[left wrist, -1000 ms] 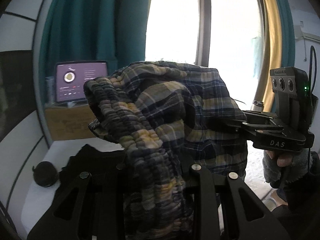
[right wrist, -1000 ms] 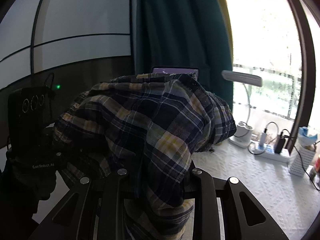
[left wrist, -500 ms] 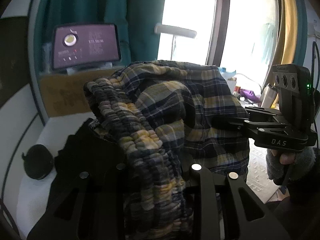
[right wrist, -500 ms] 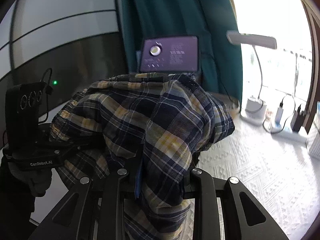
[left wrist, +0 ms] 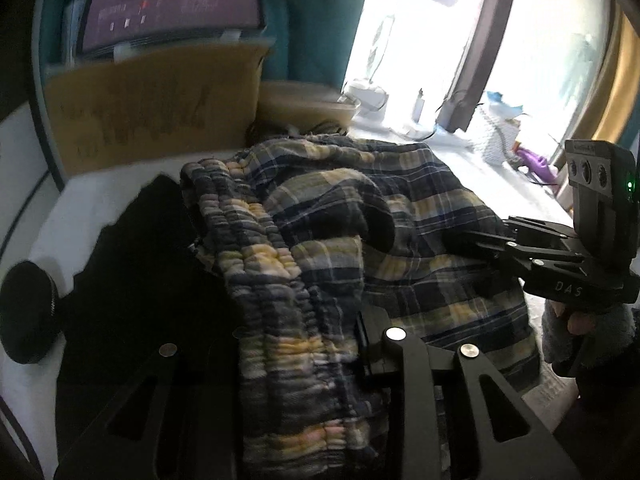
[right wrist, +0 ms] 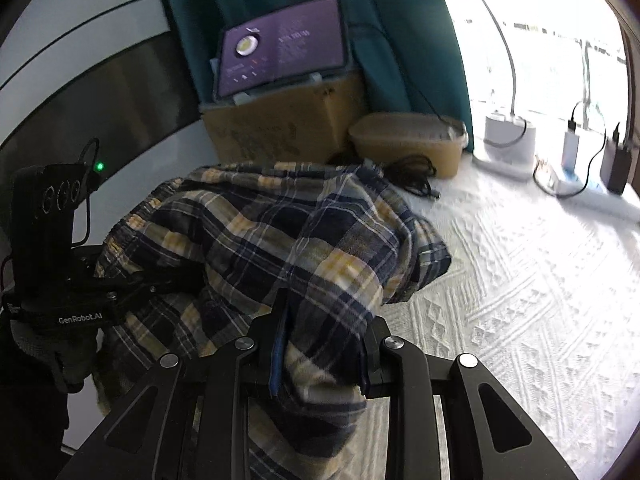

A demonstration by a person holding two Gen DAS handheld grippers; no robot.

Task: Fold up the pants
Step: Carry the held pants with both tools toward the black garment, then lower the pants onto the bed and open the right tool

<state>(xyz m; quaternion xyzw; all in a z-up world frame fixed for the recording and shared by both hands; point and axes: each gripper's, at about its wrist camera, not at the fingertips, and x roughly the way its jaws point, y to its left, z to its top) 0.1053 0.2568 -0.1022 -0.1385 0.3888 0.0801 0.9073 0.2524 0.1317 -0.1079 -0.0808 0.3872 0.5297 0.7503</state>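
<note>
The white textured surface (right wrist: 520,280) lies beneath the plaid pants (right wrist: 280,232), which hang bunched between both tools, the lower cloth apparently meeting the surface near a dark garment (left wrist: 132,264). The left tool (left wrist: 300,344) is clamped on the gathered waistband and the right tool (right wrist: 320,340) on plaid cloth. The lay-down is best done with both tools level and drawn apart, so the cloth spreads flat, clear of the cardboard box (right wrist: 280,120).

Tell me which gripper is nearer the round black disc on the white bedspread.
Left. The left gripper, clamped on the plaid pants, sits right beside the black disc; the right gripper holds the pants' far side.
</note>
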